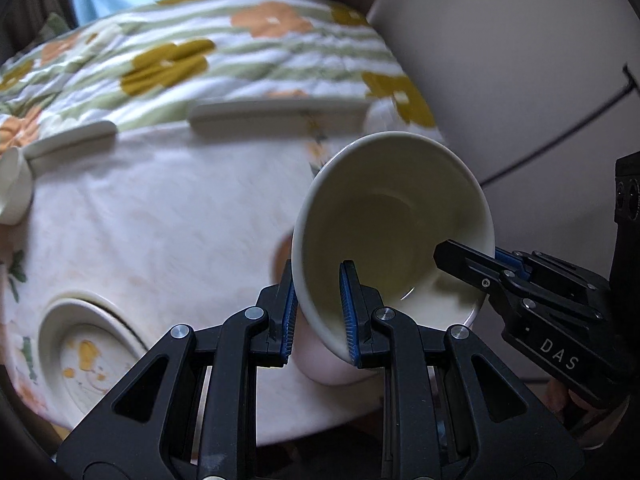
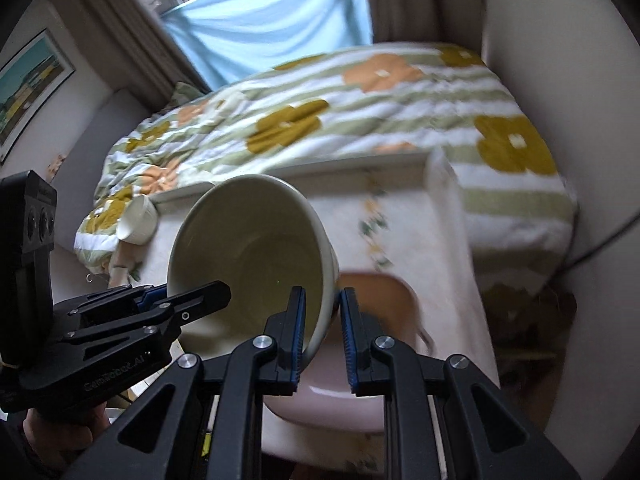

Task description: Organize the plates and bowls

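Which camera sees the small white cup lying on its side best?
The right wrist view: the small white cup shows whole there, tipped over at the edge of the flowered quilt. The left wrist view catches only a blurry piece of it at the picture's left edge.

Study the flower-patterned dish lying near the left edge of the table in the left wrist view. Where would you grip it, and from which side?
Probably the rim of the patterned dish, approached from above with one finger inside and one outside the wall. It lies flat and shallow, so only that raised edge offers a pinch. Both grippers are busy, clamped on the cream bowl.
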The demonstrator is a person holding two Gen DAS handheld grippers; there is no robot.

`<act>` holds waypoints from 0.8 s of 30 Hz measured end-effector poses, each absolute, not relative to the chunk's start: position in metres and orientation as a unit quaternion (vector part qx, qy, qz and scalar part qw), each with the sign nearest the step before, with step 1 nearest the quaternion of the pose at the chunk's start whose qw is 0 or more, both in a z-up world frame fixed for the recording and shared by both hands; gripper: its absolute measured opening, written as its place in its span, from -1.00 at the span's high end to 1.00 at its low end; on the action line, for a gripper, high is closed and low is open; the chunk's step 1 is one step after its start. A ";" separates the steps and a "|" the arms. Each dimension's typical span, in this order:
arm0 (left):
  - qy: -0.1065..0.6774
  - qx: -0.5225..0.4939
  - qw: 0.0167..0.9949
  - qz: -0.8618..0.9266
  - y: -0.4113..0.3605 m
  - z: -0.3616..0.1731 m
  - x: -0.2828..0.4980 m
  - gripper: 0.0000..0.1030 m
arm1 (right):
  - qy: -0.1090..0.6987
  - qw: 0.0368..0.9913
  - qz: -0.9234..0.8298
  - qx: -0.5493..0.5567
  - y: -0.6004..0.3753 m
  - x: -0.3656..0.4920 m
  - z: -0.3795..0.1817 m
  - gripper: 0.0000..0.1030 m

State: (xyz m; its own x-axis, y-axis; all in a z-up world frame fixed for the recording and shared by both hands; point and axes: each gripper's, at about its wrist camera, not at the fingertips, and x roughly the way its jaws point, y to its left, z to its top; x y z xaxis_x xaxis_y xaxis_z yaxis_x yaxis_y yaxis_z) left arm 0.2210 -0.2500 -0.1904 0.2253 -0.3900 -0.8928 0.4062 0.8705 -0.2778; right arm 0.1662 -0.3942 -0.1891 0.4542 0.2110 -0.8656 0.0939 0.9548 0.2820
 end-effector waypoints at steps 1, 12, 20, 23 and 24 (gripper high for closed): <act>0.573 0.015 0.779 -0.256 -0.255 -0.195 0.219 0.66 | 0.526 0.836 0.031 0.151 -0.398 0.162 -0.194 0.69; 0.615 0.104 0.734 -0.269 -0.286 -0.245 0.220 0.66 | 0.571 0.792 -0.010 0.217 -0.412 0.143 -0.250 0.69; 0.620 0.147 0.718 -0.279 -0.295 -0.261 0.229 0.66 | 0.587 0.777 -0.032 0.225 -0.410 0.144 -0.269 0.69; 0.624 0.154 0.712 -0.282 -0.296 -0.269 0.232 0.66 | 0.592 0.774 -0.038 0.223 -0.408 0.144 -0.273 0.69; 0.624 0.157 0.711 -0.283 -0.296 -0.270 0.232 0.66 | 0.592 0.773 -0.040 0.224 -0.407 0.144 -0.274 0.69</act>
State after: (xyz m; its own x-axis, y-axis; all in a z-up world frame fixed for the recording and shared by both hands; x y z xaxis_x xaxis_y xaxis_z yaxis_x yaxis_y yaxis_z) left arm 0.2320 -0.2963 -0.2701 0.0605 -0.2061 -0.9767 0.5978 0.7911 -0.1299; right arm 0.1445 -0.4068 -0.2738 0.2946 0.2029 -0.9338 0.3277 0.8965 0.2982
